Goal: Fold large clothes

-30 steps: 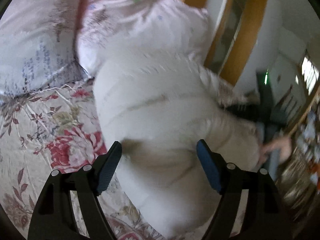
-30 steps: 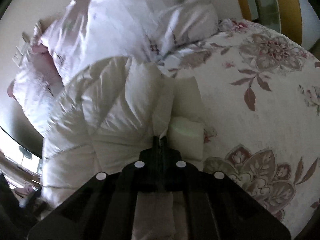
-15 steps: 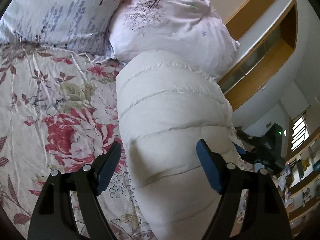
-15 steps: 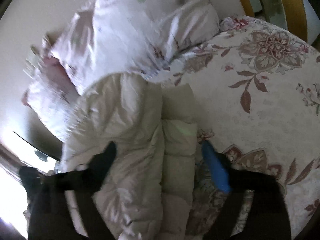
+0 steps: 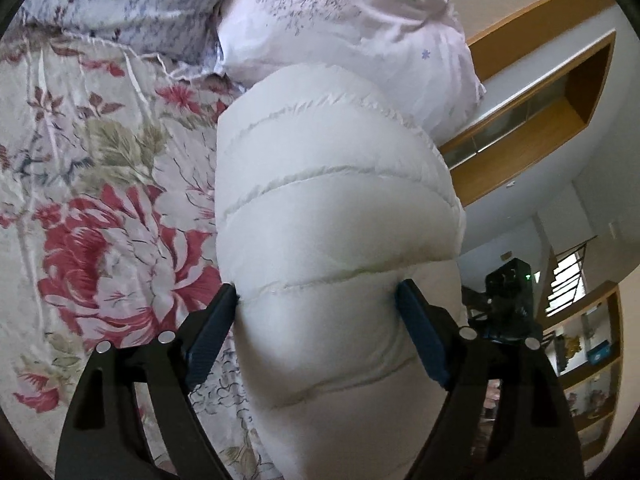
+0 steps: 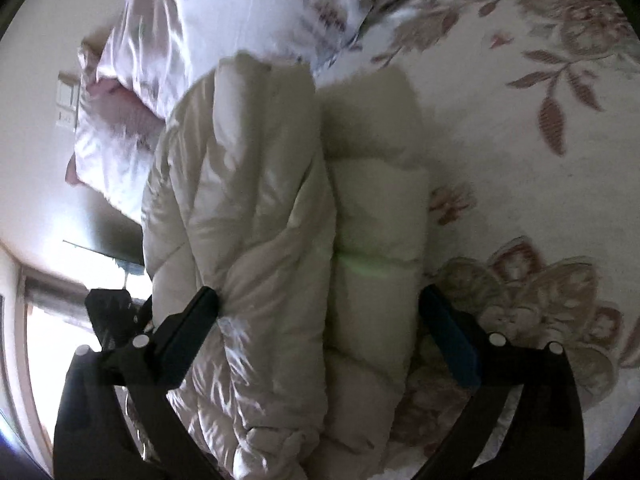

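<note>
Left wrist view shows the jacket bundled on the bed, just below the pillows. Left gripper is opening, jaws astride the puffy roll, pads barely brushing it. Right gripper is also opening, spread wide round the folded edge, gripping nothing. Risk, I'd say: the springy padding unrolls once both let go

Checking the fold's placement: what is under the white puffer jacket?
The puffer jacket lies on the floral bedsheet, its far end against a pink pillow. Whatever lies beneath its bulk is covered.
</note>
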A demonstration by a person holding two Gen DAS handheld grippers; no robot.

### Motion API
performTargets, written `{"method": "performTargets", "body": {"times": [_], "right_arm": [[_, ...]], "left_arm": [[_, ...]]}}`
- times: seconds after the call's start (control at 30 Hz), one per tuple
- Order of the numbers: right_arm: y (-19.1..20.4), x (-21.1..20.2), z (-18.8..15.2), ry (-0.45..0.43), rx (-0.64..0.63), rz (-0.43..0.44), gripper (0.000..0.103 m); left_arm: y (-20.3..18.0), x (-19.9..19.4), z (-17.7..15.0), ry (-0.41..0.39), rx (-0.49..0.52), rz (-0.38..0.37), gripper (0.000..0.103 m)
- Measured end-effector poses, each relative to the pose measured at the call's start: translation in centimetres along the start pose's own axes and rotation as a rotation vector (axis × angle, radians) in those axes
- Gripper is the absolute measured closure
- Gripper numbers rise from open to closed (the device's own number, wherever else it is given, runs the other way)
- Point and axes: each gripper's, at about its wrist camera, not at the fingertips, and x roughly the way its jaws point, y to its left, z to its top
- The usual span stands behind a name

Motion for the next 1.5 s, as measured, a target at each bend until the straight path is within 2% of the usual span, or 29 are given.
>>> {"method": "performTargets", "body": {"times": [0.2, 0.37, 0.53, 0.7, 0.73, 0.8, 0.87, 0.97, 1.17, 1.37, 1.5], "right_arm": [[0.3, 1.8, 0.3, 0.053, -0.009, 0.053, 0.002], [0.1, 3.1, 0.5, 0.072, -0.005, 0.113, 0.002], [0.7, 3.3, 0.8, 0.08, -0.027, 0.122, 0.002], [1.2, 3.9, 0.7, 0.097, -0.061, 0.13, 0.002], [1.3, 4.0, 0.6, 0.1, -0.065, 0.135, 0.006], [1.3, 4.0, 0.4, 0.102, -0.065, 0.156, 0.019], [1.3, 3.7, 0.2, 0.094, -0.06, 0.193, 0.039], [2.1, 3.2, 0.0, 0.074, -0.088, 0.219, 0.056], [5.5, 3.4, -0.1, 0.058, -0.166, 0.224, 0.069], [10.4, 6.1, 0.6, 0.049, -0.256, 0.249, 0.072], [13.1, 8.4, 0.9, 0.024, -0.322, 0.222, 0.072]], "left_arm": [[0.6, 0.9, 0.3, 0.021, -0.025, -0.036, 0.017], [1.6, 1.6, 0.5, 0.044, -0.088, -0.098, 0.016], [2.3, 2.0, 0.3, 0.061, -0.148, -0.15, 0.016], [1.8, 1.9, 0.1, 0.055, -0.13, -0.154, 0.02], [1.7, 1.9, 0.1, 0.053, -0.128, -0.156, 0.023], [1.4, 1.7, 0.2, 0.044, -0.124, -0.164, 0.029], [1.2, 1.3, 0.1, 0.03, -0.12, -0.171, 0.036], [0.6, 0.3, -0.1, 0.009, -0.095, -0.175, 0.044], [-0.1, -3.2, 0.6, -0.066, -0.02, -0.158, 0.051], [1.5, -7.6, 1.8, -0.158, 0.007, -0.084, 0.052], [3.6, -9.5, 2.8, -0.197, 0.005, -0.007, 0.052]]}}
